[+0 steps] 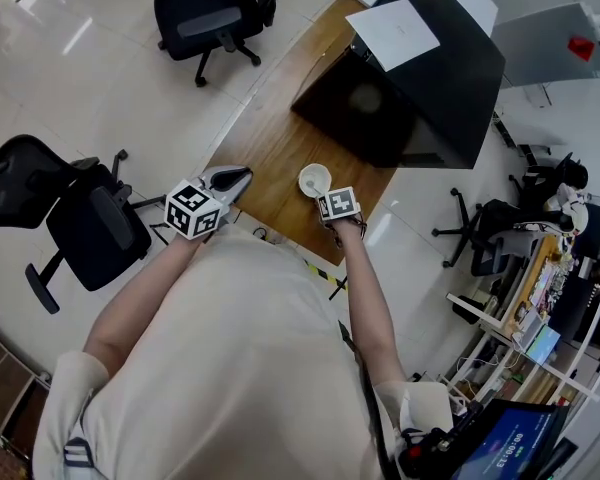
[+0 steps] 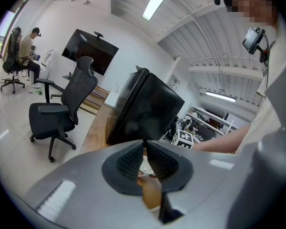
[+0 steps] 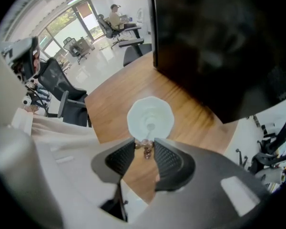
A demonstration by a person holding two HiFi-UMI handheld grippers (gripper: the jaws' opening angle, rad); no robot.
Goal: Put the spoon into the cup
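Right tongs (image 3: 145, 146): we point them straight down, jaws part-closed and pinching the spoon (image 3: 147, 151) by its beaded handle end.
Left tongs (image 2: 144, 146): jaws together, empty, off by the wooden table (image 2: 93, 135) edge.
Spoon: upright with its long axis vertical, bowl down inside the cup (image 3: 161, 111).
Cup: white, on the table, directly beneath our right tongs.
Nearer hand: ours on the right, by far.
Next move: we judge that only the release remains.
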